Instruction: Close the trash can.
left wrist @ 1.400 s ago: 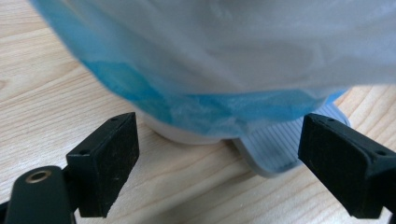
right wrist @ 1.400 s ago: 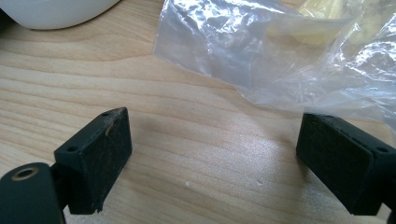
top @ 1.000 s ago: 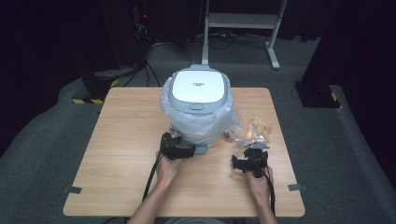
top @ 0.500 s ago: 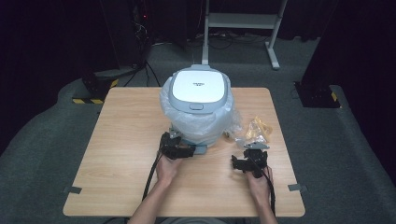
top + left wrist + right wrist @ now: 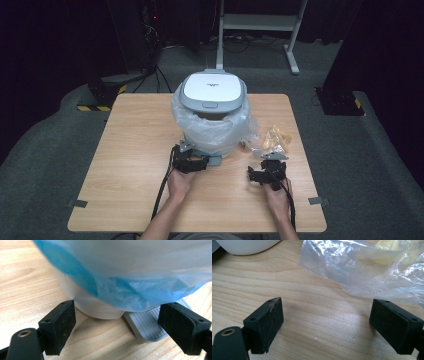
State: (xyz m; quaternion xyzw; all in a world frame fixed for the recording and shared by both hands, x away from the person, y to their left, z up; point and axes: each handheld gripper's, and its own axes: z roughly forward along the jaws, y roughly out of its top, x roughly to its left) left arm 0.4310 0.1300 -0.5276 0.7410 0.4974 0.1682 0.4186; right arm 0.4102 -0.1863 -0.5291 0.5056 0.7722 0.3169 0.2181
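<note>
A white pedal bin (image 5: 212, 117) with a grey lid stands mid-table, lined with a translucent bag that hangs over its sides. My left gripper (image 5: 190, 161) sits at the bin's front foot. Its jaws are open, with the white base (image 5: 95, 307), the bluish bag liner (image 5: 130, 292) and the grey ribbed pedal (image 5: 147, 325) just ahead of my left gripper (image 5: 117, 332). My right gripper (image 5: 267, 172) rests low over the wood to the right, open and holding nothing. A crumpled clear plastic bag (image 5: 362, 270) with yellow contents lies just beyond my right gripper (image 5: 327, 327).
The clear bag (image 5: 272, 140) lies near the right edge of the wooden table (image 5: 130, 150). Bare wood spreads to the left and front. A corner of the bin's base (image 5: 244, 245) shows at the upper left of the right gripper view. Dark floor and a metal stand lie behind the table.
</note>
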